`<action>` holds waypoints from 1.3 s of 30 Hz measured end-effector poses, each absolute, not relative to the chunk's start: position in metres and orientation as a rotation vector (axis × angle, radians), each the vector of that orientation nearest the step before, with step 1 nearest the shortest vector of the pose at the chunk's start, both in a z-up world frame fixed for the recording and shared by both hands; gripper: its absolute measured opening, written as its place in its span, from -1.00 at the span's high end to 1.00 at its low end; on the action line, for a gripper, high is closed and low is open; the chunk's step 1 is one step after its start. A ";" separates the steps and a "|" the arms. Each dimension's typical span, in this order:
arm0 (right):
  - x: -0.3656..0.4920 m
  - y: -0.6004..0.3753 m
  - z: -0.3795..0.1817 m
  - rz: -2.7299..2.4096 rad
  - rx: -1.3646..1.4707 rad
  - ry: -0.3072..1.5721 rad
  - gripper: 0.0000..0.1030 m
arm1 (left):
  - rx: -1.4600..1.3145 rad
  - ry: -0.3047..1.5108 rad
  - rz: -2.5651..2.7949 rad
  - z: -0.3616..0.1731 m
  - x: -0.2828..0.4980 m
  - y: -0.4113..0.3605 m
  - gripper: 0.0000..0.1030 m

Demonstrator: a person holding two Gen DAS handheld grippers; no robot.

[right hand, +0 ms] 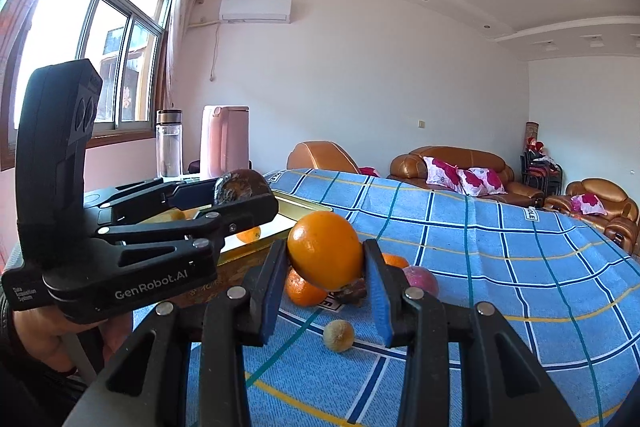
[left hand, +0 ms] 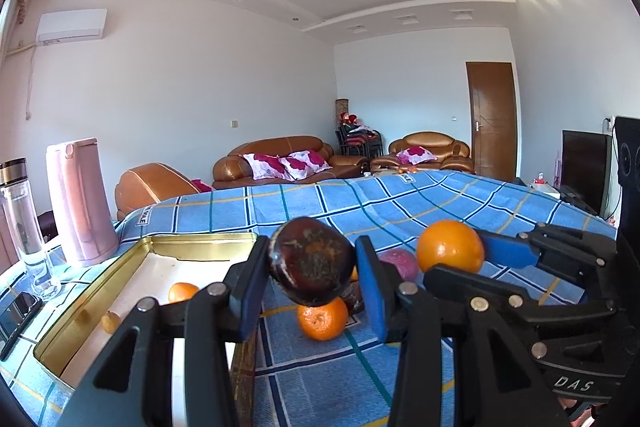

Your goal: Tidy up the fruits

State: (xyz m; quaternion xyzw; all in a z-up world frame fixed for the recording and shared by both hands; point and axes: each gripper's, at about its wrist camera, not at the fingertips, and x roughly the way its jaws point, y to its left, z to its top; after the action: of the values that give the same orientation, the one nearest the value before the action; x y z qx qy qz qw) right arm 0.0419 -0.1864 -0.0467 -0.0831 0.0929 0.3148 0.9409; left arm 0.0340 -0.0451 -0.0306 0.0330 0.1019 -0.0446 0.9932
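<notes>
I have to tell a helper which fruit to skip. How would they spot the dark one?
Start at the gold tray on the blue checked cloth. Above its near corner the left claw grips the dark brown fruit; it alone is dark and wrinkled, the neighbours orange.

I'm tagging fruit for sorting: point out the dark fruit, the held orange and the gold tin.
dark fruit (left hand: pixel 311 261), left wrist view, middle of its skin.
held orange (right hand: pixel 325 250), right wrist view, middle of its peel.
gold tin (left hand: pixel 204 239), left wrist view, far rim.
</notes>
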 end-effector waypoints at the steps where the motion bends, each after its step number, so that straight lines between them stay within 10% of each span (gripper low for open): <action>1: 0.042 -0.184 -0.045 0.645 -0.172 0.190 0.23 | 0.069 0.202 -0.082 -0.030 0.033 -0.044 0.14; 39: 0.064 -0.079 -0.028 0.840 -0.261 0.277 0.23 | -0.068 0.331 0.172 -0.043 0.053 0.067 0.14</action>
State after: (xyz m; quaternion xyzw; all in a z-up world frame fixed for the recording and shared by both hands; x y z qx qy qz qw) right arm 0.0643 -0.0791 -0.0283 -0.1262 0.1338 0.4054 0.8954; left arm 0.0534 0.0666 -0.0426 -0.0339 0.1646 0.0853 0.9821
